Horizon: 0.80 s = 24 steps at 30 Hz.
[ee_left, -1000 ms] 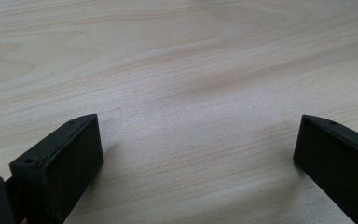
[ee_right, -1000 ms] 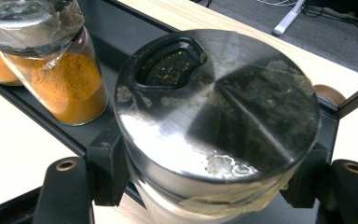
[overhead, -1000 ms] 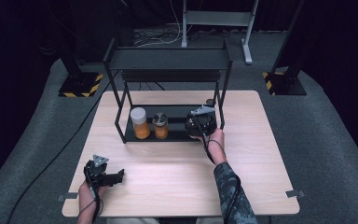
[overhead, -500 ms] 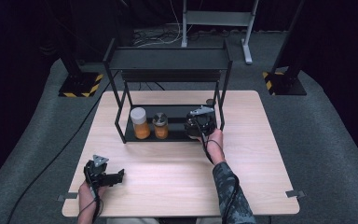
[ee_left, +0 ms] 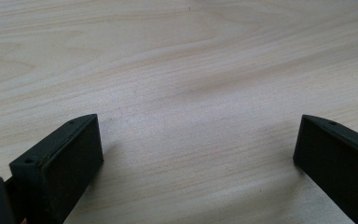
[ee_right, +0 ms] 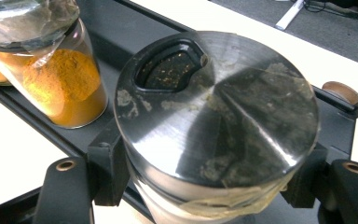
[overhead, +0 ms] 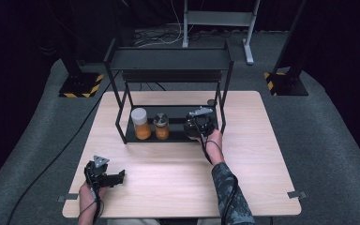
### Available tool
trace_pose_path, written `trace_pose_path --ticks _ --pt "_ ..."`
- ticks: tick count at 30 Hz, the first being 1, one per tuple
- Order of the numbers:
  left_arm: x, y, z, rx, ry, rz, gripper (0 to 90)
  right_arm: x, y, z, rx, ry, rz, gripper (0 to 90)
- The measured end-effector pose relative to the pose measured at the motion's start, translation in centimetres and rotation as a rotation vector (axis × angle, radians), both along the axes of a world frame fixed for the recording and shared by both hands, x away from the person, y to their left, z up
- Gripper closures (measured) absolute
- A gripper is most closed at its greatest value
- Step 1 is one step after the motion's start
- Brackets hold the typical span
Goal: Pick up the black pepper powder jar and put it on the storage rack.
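Right claw (ee_right: 205,186) is clamped on a metal-lidded jar (ee_right: 216,116), one black jaw on each side of the jar just below its lid; the jar stands upright, long axis vertical, over the right end of the lower shelf of the black rack (overhead: 168,58). Whether its base already rests on that shelf cannot be told. In the high view the right claw (overhead: 199,125) sits at the rack's right front post, and the two jars of orange powder, one white-capped (overhead: 140,123) and one metal-capped (overhead: 161,126), stand on the same shelf to the left of it, the nearer one just beside the held jar but apart from it. Judgement: the coming move turns on the jar being squarely over the shelf, clear of its neighbour, before release. Left claw (overhead: 104,176) rests on the surface (overhead: 168,178) well in front of the rack's left end, jaws wide apart and holding nothing; the right hand is clearly the nearer. Against the earlier frames: no visible change; both hands and all jars lie as before.
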<state>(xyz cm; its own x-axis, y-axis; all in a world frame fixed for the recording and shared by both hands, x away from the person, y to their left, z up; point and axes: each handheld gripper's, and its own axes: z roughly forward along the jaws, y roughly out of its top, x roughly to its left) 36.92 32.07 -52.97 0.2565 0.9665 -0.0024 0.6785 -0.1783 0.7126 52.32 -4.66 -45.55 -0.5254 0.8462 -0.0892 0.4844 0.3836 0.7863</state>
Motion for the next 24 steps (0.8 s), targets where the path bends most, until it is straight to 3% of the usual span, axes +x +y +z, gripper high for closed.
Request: trace_pose_path --ticks 24 --pt "0.0 0.0 0.0 0.000 0.000 0.000 0.8 0.5 1.9 -0.1 -0.014 0.001 0.024 30.4"
